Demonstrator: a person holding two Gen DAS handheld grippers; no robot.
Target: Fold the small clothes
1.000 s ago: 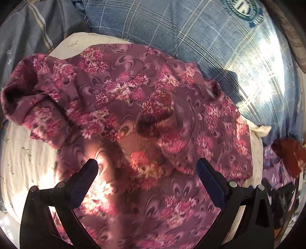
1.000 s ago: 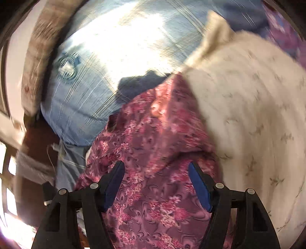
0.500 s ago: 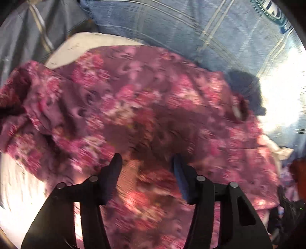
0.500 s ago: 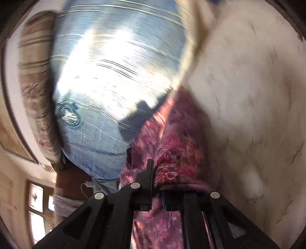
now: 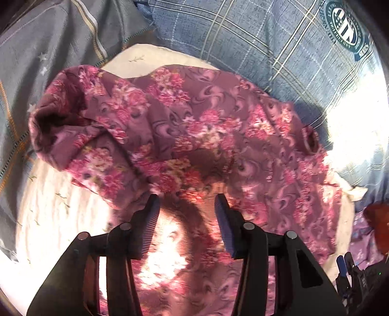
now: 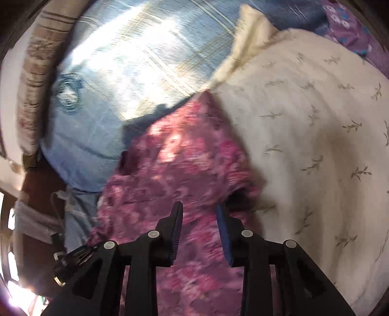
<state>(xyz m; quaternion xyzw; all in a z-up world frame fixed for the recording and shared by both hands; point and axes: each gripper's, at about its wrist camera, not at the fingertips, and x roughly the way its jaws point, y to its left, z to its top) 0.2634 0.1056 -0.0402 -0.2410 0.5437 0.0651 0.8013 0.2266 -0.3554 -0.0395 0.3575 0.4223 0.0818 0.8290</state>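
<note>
A maroon garment with pink flowers (image 5: 194, 126) lies crumpled on a cream cushion with leaf sprigs (image 5: 56, 201). One sleeve is bunched at its left end, with the cuff gaping. My left gripper (image 5: 186, 205) hovers over the garment's near middle. Its jaws are half apart and opening, and no fold is pinched between them. In the right wrist view the same garment (image 6: 175, 165) lies along the left edge of the cushion (image 6: 304, 145). My right gripper (image 6: 199, 210) is just above it. Those jaws are opening too, with cloth beneath them but none clamped.
A blue plaid blanket with a round emblem (image 5: 255, 43) lies behind the cushion. Grey fabric with stars (image 5: 48, 41) is at the left. Purple flowered cloth (image 6: 345, 21) and a brown item (image 5: 379, 218) lie at the right. A striped beige edge (image 6: 34, 80) borders the bed.
Half a second ago my right gripper was shut on a raised fold of the garment; it has let go and the cloth lies down. My left jaws narrowed from wide open.
</note>
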